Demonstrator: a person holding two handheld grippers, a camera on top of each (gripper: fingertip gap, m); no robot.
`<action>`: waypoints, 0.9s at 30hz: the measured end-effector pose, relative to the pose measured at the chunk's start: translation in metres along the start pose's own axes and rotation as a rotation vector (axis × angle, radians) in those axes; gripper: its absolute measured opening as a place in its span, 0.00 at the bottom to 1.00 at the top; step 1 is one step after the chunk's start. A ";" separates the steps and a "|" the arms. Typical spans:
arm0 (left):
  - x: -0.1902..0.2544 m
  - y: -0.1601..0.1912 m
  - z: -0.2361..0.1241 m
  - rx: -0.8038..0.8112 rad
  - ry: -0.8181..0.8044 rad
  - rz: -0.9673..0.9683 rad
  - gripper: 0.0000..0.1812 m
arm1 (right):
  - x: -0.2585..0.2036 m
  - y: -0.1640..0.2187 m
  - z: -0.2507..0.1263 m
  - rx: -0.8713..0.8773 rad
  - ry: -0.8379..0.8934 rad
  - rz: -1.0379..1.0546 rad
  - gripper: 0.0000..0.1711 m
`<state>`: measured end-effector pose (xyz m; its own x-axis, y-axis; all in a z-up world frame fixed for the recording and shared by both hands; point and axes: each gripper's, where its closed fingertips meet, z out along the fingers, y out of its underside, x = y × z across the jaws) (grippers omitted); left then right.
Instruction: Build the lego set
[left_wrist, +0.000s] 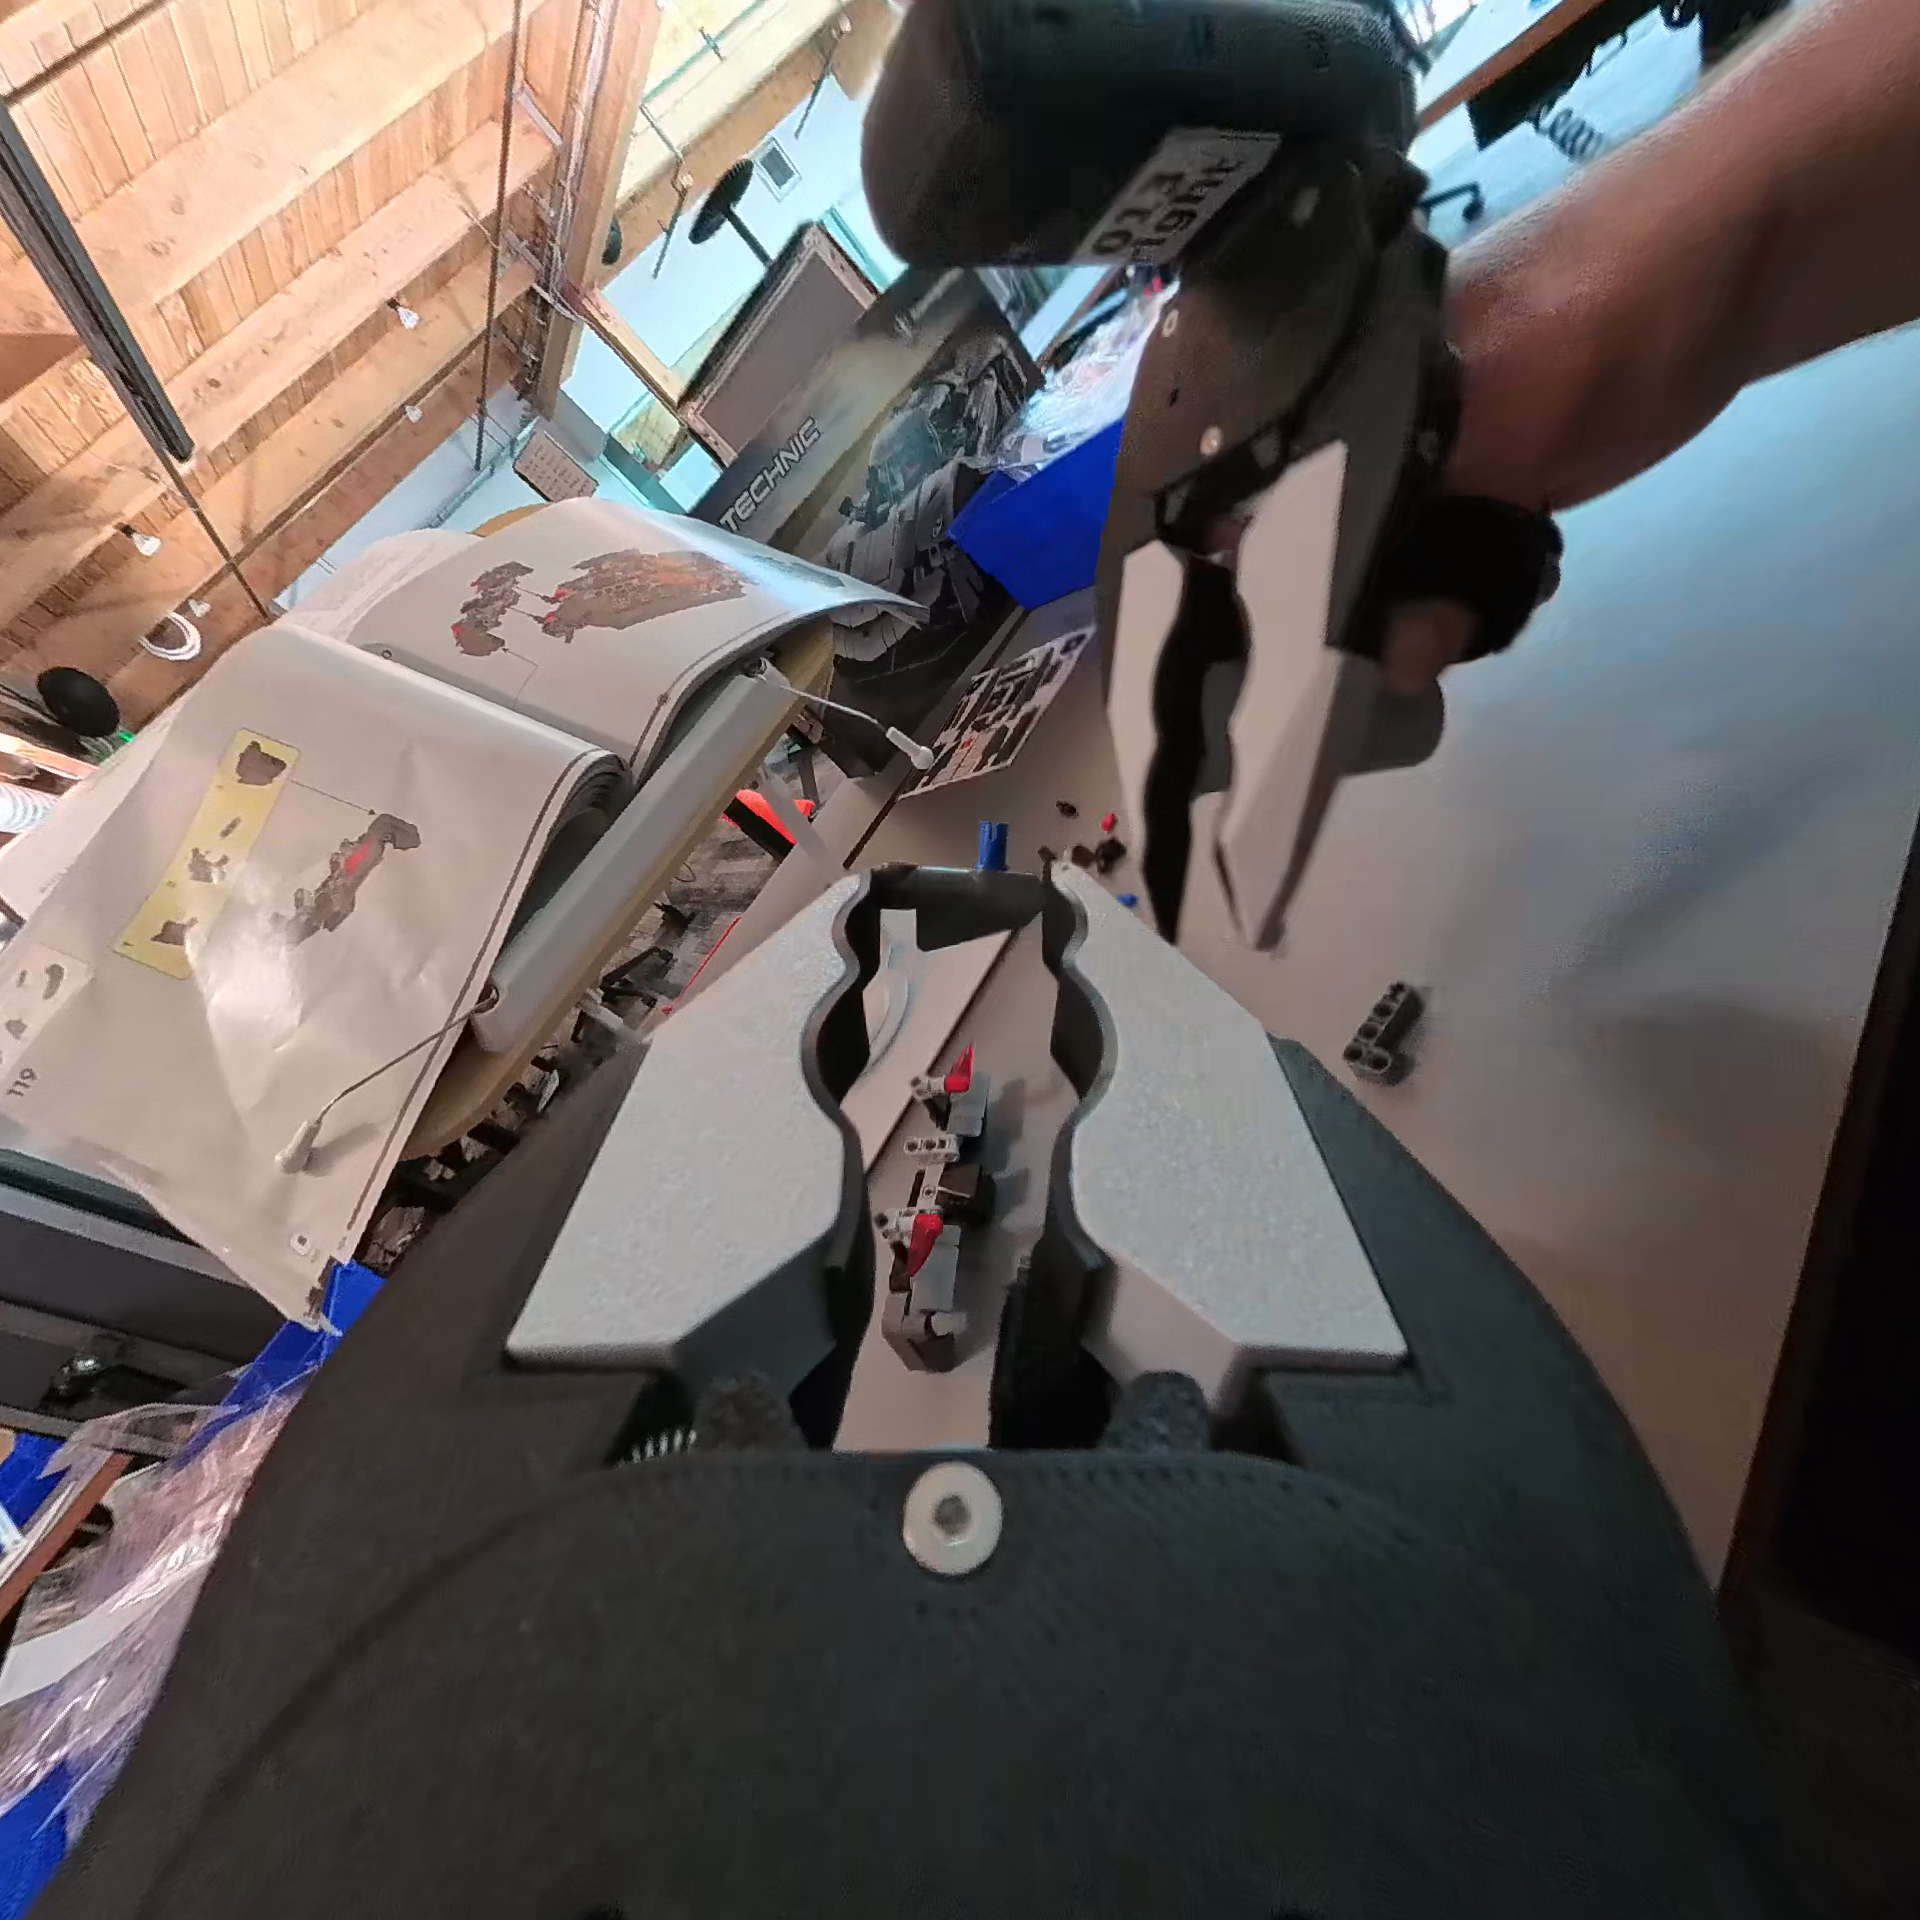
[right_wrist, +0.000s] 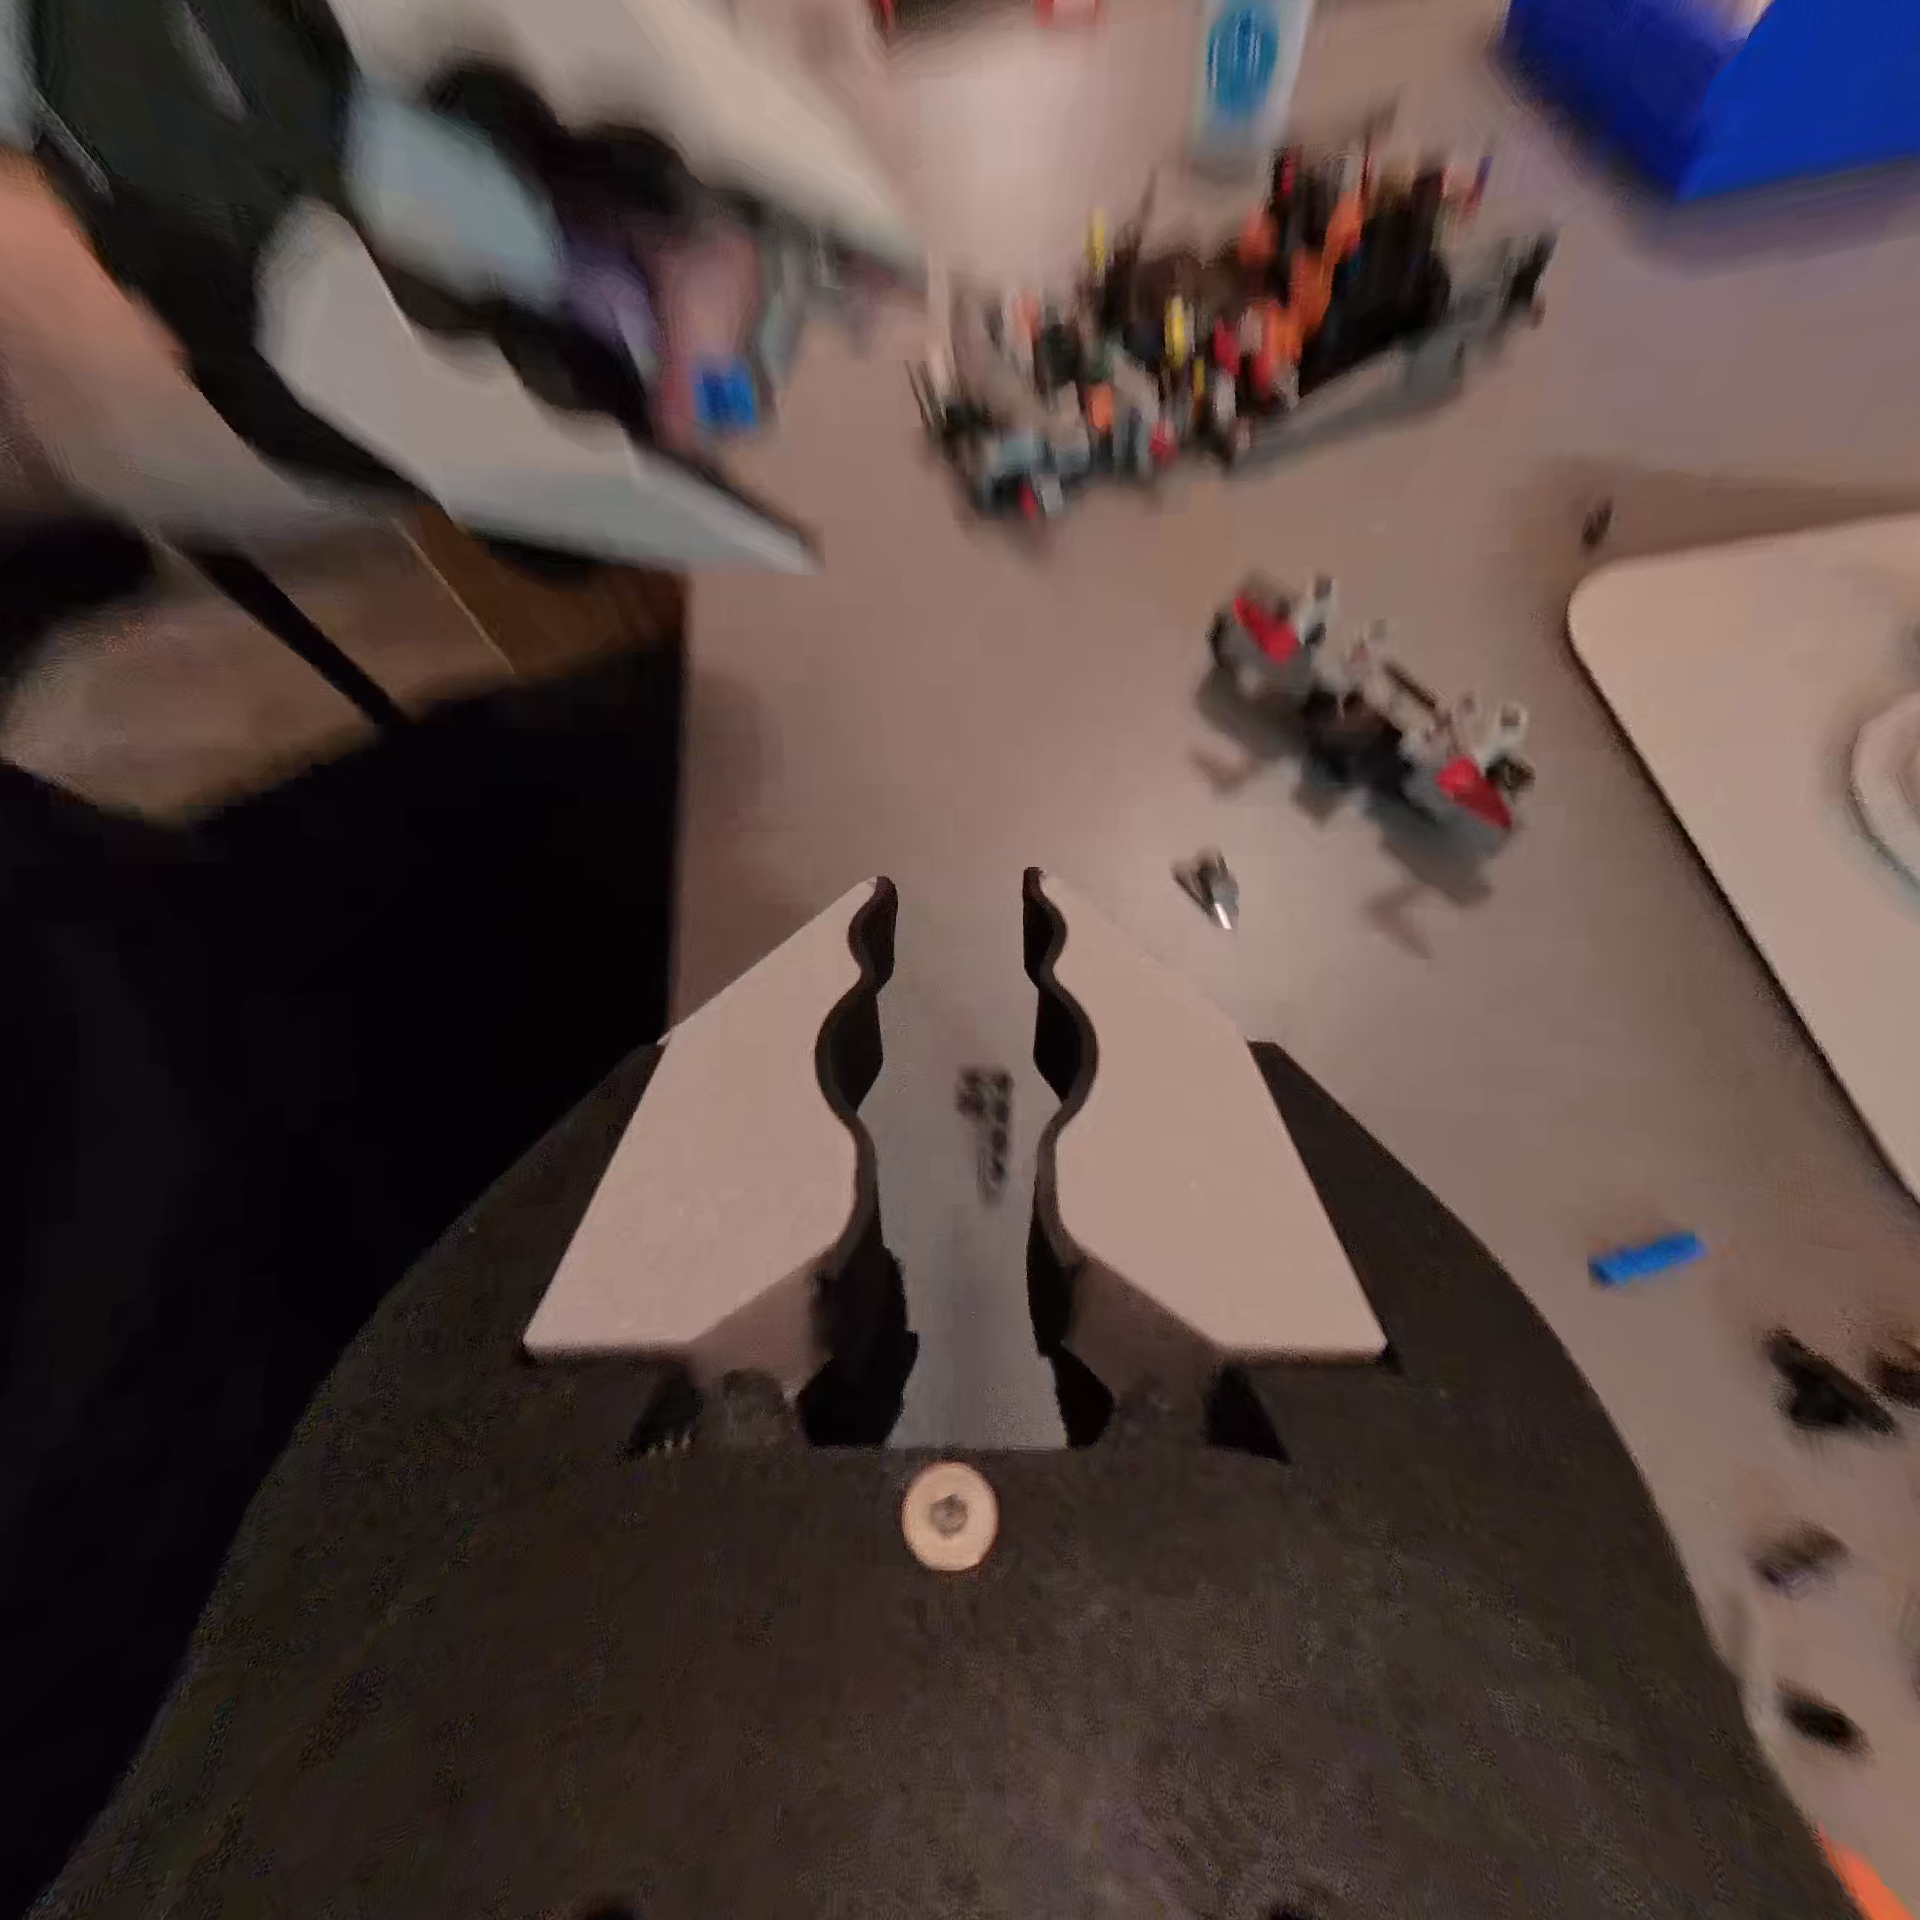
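My left gripper (left_wrist: 956, 888) is shut on a dark grey lego piece (left_wrist: 961, 904) with a blue pin (left_wrist: 993, 844) sticking out beyond the tips. It is held above a grey, red and black sub-assembly (left_wrist: 940, 1216) lying on the table. In the right wrist view this gripper is a blur at upper left (right_wrist: 665, 416), and the sub-assembly (right_wrist: 1361, 717) lies at the right. My right gripper (right_wrist: 956, 883) is open with a narrow gap and empty, over a small black beam (right_wrist: 987, 1132). It also shows in the left wrist view (left_wrist: 1216, 925), pointing down at the table.
An open instruction book (left_wrist: 343, 852), a sticker sheet (left_wrist: 997, 717), the set's box (left_wrist: 883, 447) and a blue bin (left_wrist: 1049, 509) stand behind. A larger black and orange model (right_wrist: 1226, 353), a blue piece (right_wrist: 1647, 1257) and small black pieces (right_wrist: 1829, 1392) lie about. The table edge (right_wrist: 681, 831) is at left.
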<state>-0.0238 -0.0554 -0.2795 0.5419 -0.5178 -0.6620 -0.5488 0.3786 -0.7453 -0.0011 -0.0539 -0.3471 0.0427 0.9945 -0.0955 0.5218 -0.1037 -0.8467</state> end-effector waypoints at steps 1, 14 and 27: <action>0.000 -0.003 0.001 0.012 -0.001 -0.004 0.16 | -0.005 -0.017 -0.006 0.093 -0.055 0.064 0.13; 0.014 0.000 0.019 -0.086 0.049 0.081 0.16 | -0.009 -0.061 -0.036 0.375 -0.259 0.301 0.16; 0.020 0.003 0.022 -0.113 0.058 0.073 0.16 | 0.012 0.004 -0.026 0.082 -0.057 0.179 0.16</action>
<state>-0.0010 -0.0479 -0.2961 0.4618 -0.5371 -0.7059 -0.6554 0.3296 -0.6795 0.0235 -0.0419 -0.3379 0.0794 0.9579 -0.2759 0.4393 -0.2820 -0.8529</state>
